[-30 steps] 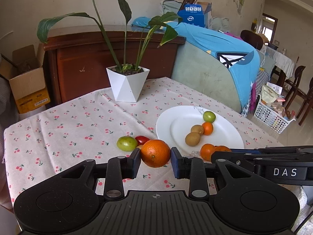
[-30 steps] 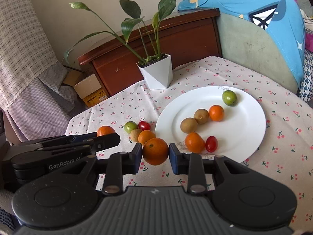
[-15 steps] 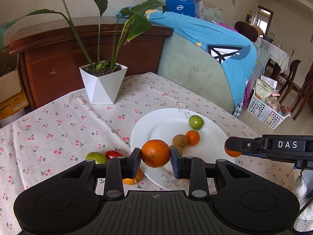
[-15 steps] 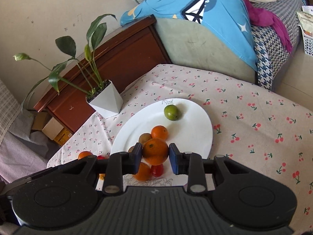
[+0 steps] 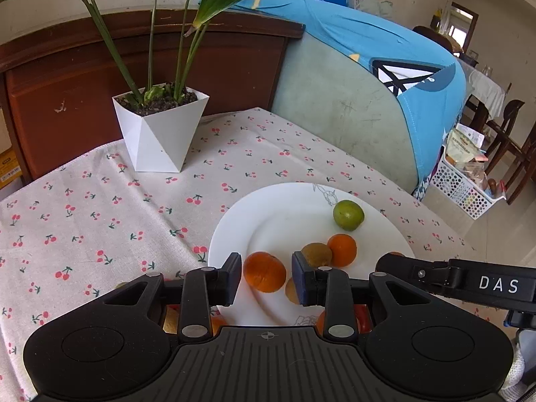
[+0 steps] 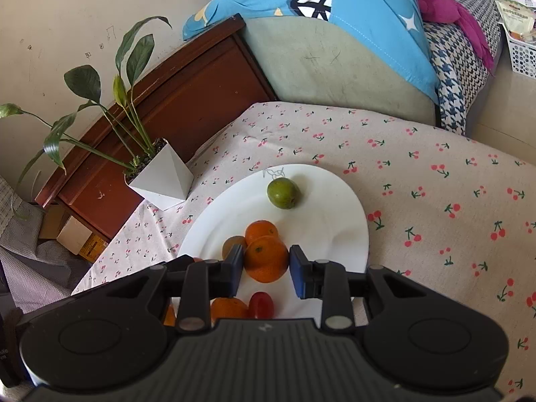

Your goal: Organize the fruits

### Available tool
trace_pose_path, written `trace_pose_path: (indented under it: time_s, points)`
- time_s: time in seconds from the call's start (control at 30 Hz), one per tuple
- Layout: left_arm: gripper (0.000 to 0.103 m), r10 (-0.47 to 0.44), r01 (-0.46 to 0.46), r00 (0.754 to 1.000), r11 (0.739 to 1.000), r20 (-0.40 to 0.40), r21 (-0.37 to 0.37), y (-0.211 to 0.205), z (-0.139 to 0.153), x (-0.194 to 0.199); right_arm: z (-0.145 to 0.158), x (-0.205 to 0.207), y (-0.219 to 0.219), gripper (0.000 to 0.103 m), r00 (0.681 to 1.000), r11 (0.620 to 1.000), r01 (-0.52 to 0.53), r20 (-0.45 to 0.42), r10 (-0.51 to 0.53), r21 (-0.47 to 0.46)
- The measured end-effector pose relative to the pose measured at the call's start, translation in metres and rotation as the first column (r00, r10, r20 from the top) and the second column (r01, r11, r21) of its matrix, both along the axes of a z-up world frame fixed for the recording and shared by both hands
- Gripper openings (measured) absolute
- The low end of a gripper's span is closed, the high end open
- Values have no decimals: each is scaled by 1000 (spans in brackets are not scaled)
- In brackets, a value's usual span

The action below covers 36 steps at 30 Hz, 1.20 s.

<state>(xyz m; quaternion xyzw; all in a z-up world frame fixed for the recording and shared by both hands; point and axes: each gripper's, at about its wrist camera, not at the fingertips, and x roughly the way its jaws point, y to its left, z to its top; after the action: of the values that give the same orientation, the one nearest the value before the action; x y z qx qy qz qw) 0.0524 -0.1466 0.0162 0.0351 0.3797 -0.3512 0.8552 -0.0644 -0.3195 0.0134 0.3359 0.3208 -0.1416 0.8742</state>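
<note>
Your left-hand orange (image 5: 264, 276) sat on the white plate (image 5: 268, 207), loose between the spread fingers of your left gripper (image 5: 266, 278). Your right gripper (image 6: 264, 263) was pinching a second orange (image 6: 266, 259) just over the plate's near side, with a green fruit (image 6: 282, 193) farther back.

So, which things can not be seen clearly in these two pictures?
- Left wrist view: the fruits on the tablecloth beside the plate are mostly hidden under the left claw.
- Left wrist view: the released orange is blurred.
- Right wrist view: a kiwi hides behind the claw finger.
</note>
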Motion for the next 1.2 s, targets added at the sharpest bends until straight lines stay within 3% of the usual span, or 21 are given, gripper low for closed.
trace_pose_path:
  time_s: [0.27, 0.37, 0.53, 0.87, 1.03, 1.2]
  points:
    - [33, 43, -43, 999, 999, -6, -15, -1, 5, 6, -3, 0, -5, 33, 999, 999, 35, 13, -35, 33]
    - [42, 68, -68, 998, 997, -2, -27, 4, 9, 7, -1, -1, -4, 33, 999, 999, 27, 25, -28, 39]
    - [50, 107, -107, 994, 993, -11, -39, 17, 12, 9, 1, 0, 4, 35, 999, 1000, -26, 30, 26, 0]
    - [51, 190, -192, 981, 980, -43, -48, 49, 10, 16, 6, 4, 30, 36, 987, 987, -154, 43, 155, -42]
    - [52, 248, -251, 967, 966, -55, -63, 67, 14, 21, 13, 8, 53, 39, 968, 961, -237, 45, 246, -145]
    - [59, 300, -304, 952, 950, -57, -67, 83, 16, 24, 18, 13, 84, 39, 926, 903, -352, 47, 374, -247]
